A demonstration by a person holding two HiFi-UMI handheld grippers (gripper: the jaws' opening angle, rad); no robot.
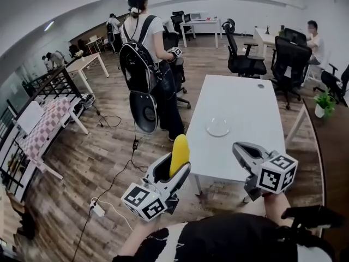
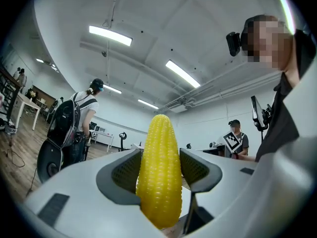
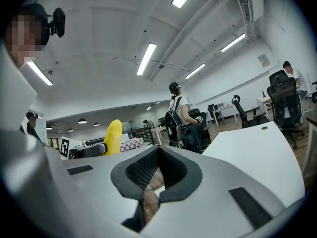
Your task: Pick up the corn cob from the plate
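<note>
A yellow corn cob (image 1: 179, 155) stands upright between the jaws of my left gripper (image 1: 173, 171), held in the air left of the white table (image 1: 240, 119). In the left gripper view the corn cob (image 2: 159, 170) fills the gap of my left gripper (image 2: 159, 170), which is shut on it. A clear glass plate (image 1: 218, 127) lies bare near the table's middle. My right gripper (image 1: 244, 153) hovers over the table's near edge, jaws together with nothing in them. In the right gripper view my right gripper (image 3: 157, 171) shows its pads meeting, and the corn cob (image 3: 113, 136) appears at the left.
A person with a black backpack (image 1: 143, 59) stands beside the table's far left corner, next to an office chair (image 1: 177, 72). Black chairs (image 1: 242, 61) and a seated person (image 1: 314, 40) are at the back right. A cable and power strip (image 1: 98, 209) lie on the wooden floor.
</note>
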